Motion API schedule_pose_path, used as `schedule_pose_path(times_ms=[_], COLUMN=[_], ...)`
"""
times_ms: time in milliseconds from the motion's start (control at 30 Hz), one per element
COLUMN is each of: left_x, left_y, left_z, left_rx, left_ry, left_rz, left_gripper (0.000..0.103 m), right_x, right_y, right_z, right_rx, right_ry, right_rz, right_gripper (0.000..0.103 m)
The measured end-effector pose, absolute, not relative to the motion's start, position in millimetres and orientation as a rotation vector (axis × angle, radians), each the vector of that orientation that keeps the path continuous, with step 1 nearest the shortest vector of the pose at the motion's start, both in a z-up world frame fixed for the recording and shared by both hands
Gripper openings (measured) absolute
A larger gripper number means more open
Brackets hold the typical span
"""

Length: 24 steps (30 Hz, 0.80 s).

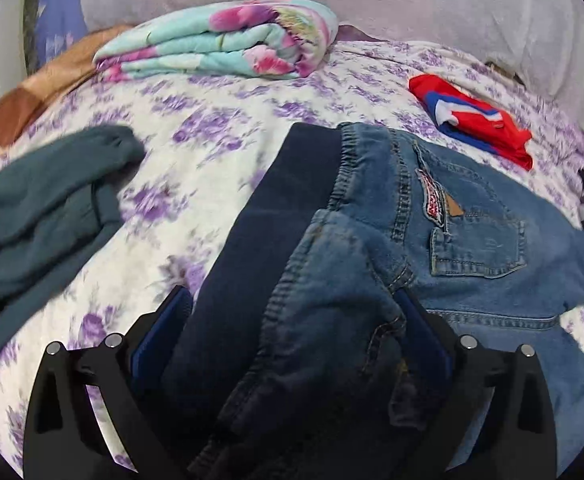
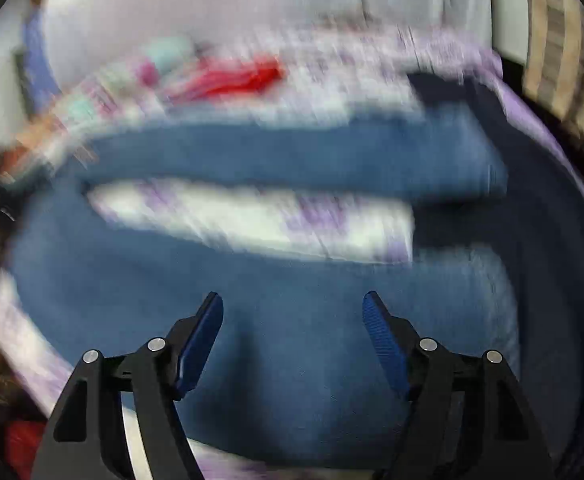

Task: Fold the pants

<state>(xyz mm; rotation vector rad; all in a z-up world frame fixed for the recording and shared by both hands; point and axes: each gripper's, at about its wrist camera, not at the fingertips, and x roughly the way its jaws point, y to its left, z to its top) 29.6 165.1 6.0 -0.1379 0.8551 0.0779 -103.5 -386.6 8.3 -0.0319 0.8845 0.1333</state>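
Blue jeans [image 1: 472, 232] lie on the floral bedsheet [image 1: 212, 128], waistband and back pocket facing up. A bunched fold of them rises toward the camera. A dark navy garment [image 1: 268, 208] lies along their left side. My left gripper [image 1: 292, 294] stands wide, and the denim fold and the navy cloth fill the gap between its fingers; the pads do not pinch them. The right wrist view is heavily blurred. There the jeans [image 2: 276, 160] show as two legs with a strip of sheet between. My right gripper [image 2: 292, 296] hangs open over the nearer leg with nothing between its pads.
A folded floral blanket [image 1: 220, 40] lies at the back of the bed. A red and blue garment [image 1: 472, 120] is at the right, a teal garment [image 1: 44, 208] at the left, a brown cloth [image 1: 32, 92] at the far left. A dark cloth [image 2: 492, 128] lies at the bed's right edge.
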Motion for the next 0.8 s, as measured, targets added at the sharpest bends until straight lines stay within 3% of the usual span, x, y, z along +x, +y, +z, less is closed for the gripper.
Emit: schedule_pose_path(times_ms=[200, 367, 600, 800], left_x=[21, 41, 108, 98], left_y=[169, 175, 123, 165], left_z=[32, 68, 5, 29], left_rx=[-0.203, -0.314, 0.048, -0.27], left_ry=[0.812, 0.75, 0.932, 0.873], left_rz=[0.058, 0.006, 0.137, 0.016], left_gripper=[0.097, 0.097, 0.099, 0.098], right_x=[-99, -34, 72, 50], right_y=[-383, -315, -239, -270], right_z=[41, 74, 12, 44], right_rx=[0.009, -0.012, 0.058, -0.02], right_ry=[0.74, 0.699, 0.973, 0.836], right_rz=[0.194, 0.337, 0.409, 0.343], right_gripper=[0.073, 0.073, 0.075, 0.076])
